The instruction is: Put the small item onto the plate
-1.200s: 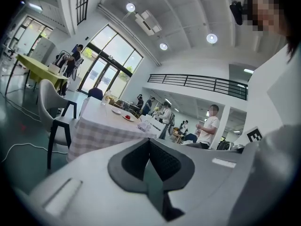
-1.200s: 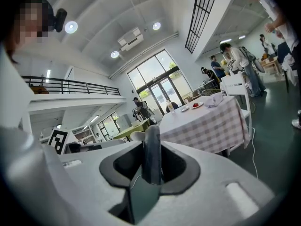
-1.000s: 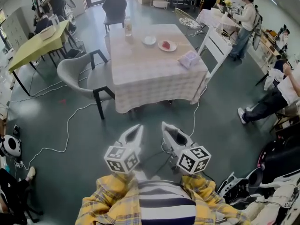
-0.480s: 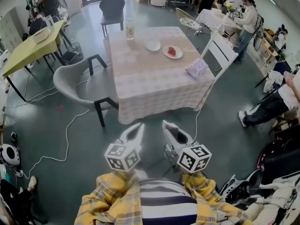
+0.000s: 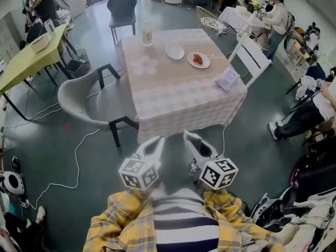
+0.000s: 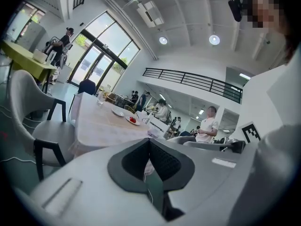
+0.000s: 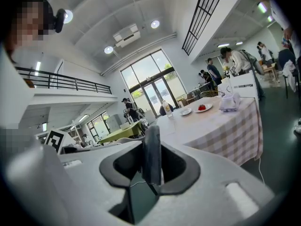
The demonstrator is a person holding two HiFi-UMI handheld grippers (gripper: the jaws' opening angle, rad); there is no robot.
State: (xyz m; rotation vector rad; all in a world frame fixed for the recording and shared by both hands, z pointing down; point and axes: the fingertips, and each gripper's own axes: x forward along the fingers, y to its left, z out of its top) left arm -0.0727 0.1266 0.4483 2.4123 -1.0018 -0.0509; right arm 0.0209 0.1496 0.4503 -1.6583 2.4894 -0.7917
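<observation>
A table under a checked cloth stands ahead of me. On its far right side a white plate carries a small red item; beside it is an empty white plate. The red item also shows in the left gripper view and in the right gripper view. My left gripper and right gripper are held side by side close to my body, well short of the table. Both have their jaws together with nothing between them.
A bottle and a tissue pack are also on the table. A grey chair stands at its left and a white folding chair at its right. A cable runs over the floor. People are at the right.
The table has drawn nearer and sits lower in the head view as I walk toward it. Both grippers keep their place and stay shut.
</observation>
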